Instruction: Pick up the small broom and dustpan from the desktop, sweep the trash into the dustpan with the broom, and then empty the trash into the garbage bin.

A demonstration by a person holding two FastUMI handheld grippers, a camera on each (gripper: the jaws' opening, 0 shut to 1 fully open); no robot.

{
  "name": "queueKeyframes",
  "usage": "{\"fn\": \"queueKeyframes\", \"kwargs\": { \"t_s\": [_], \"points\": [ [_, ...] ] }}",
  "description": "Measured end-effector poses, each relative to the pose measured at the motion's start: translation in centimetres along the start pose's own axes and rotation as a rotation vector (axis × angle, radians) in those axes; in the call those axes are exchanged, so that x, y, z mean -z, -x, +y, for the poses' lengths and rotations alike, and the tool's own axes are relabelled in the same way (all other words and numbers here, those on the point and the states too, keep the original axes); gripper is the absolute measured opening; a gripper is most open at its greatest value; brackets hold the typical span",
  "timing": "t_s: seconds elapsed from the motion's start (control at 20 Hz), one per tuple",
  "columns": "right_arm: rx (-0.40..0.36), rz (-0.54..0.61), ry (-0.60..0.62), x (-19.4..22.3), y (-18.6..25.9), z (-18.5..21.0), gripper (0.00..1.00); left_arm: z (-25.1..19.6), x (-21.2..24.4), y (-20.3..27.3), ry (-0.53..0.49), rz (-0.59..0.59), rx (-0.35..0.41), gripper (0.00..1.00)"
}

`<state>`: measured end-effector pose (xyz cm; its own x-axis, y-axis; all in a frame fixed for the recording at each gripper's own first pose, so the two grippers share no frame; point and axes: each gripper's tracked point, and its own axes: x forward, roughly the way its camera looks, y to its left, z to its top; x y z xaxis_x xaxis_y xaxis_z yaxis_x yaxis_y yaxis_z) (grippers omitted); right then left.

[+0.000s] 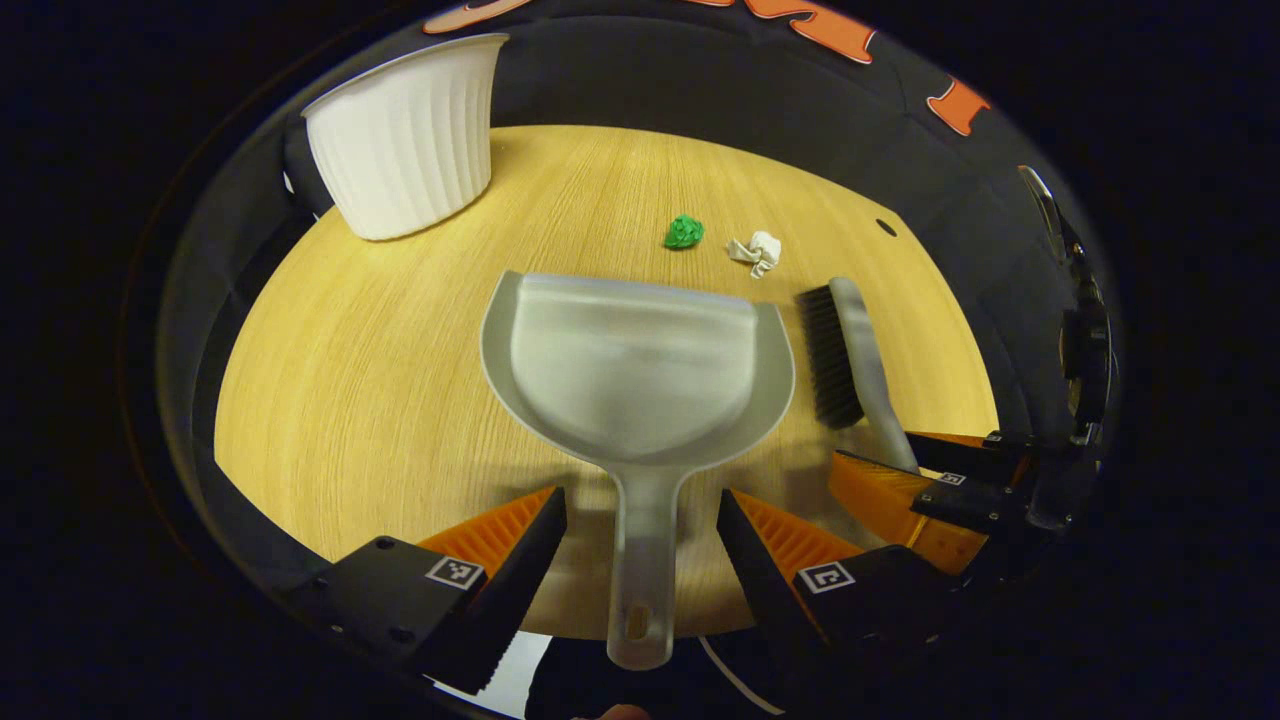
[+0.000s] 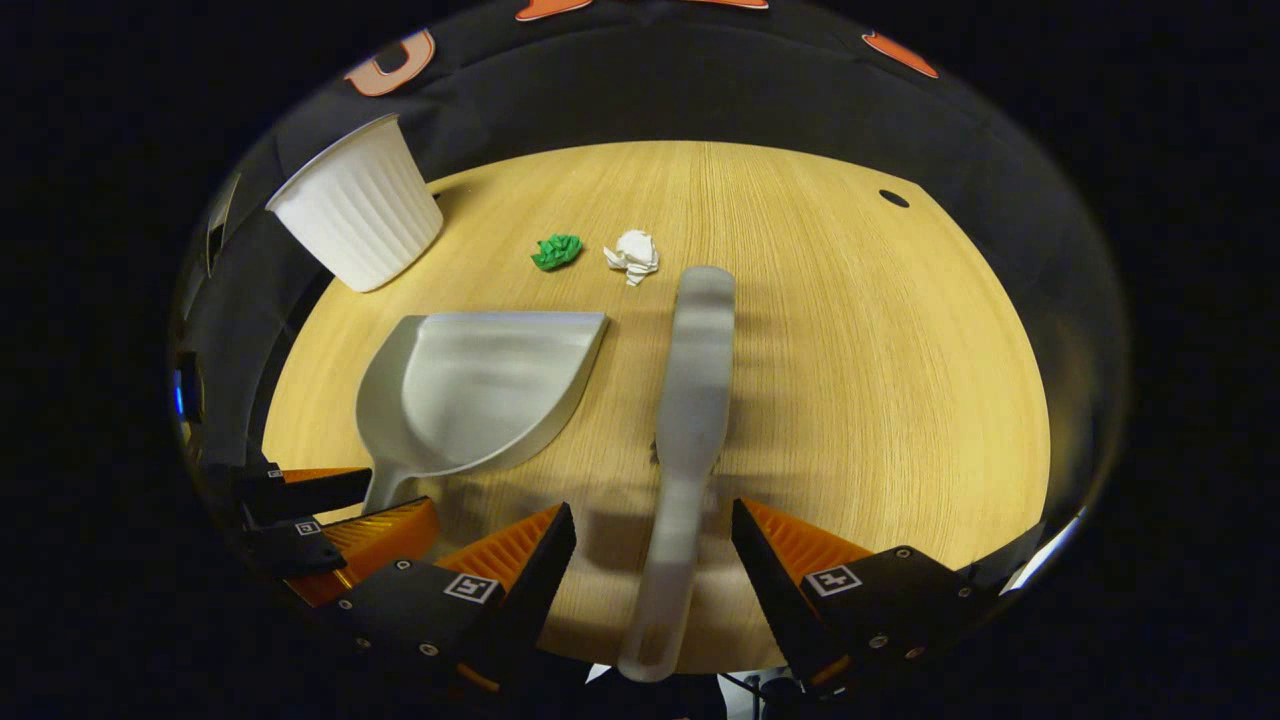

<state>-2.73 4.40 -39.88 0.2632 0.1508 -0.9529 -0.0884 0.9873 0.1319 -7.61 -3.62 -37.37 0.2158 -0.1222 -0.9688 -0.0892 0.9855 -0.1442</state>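
On the round light-wood desktop point(image 1: 350, 400) lies a translucent grey plastic dustpan point(image 1: 640, 370), its scoop towards the far side and its handle running back to the near edge. In the left gripper view the left gripper point(image 1: 640, 540) is spread wide, one finger on each side of the dustpan's handle, neither one touching it. Just right of the dustpan lies a small broom with black bristles and a pale grey plastic handle point(image 1: 845, 355); its handle also points to the near edge.

In the right gripper view the right gripper point(image 2: 652, 545) is likewise spread apart, with the broom's handle between its fingers and clear of both. The same view shows the dustpan to the left of the broom, with the left gripper at its handle.

Farther off, beyond the dustpan and broom, sit two bits of trash side by side: a crumpled green paper ball point(image 1: 684, 231) and, to its right, a crumpled white paper wad point(image 1: 757, 250). At the far left of the desktop stands a white ribbed plastic garbage bin point(image 1: 405, 135), upright and well apart from the trash.
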Motion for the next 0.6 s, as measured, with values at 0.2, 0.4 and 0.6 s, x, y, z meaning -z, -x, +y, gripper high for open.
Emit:
{"fn": "queueKeyframes", "kwargs": {
  "t_s": [0.2,0.4,0.6],
  "points": [
    [0.007,0.036,-0.016,-0.9,-1.4,-0.1,0.95,-0.1,0.5,-1.3,0.008,0.088,-0.005,0.98],
    [-0.001,0.091,-0.020,-0.4,-2.6,0.3,0.95,-0.4,0.5,-2.4,0.001,0.148,0.004,0.98],
    [-0.009,0.115,-0.037,-0.6,-3.0,0.6,0.78,-0.9,0.2,-2.8,-0.018,0.181,0.018,0.83]
  ]
}}
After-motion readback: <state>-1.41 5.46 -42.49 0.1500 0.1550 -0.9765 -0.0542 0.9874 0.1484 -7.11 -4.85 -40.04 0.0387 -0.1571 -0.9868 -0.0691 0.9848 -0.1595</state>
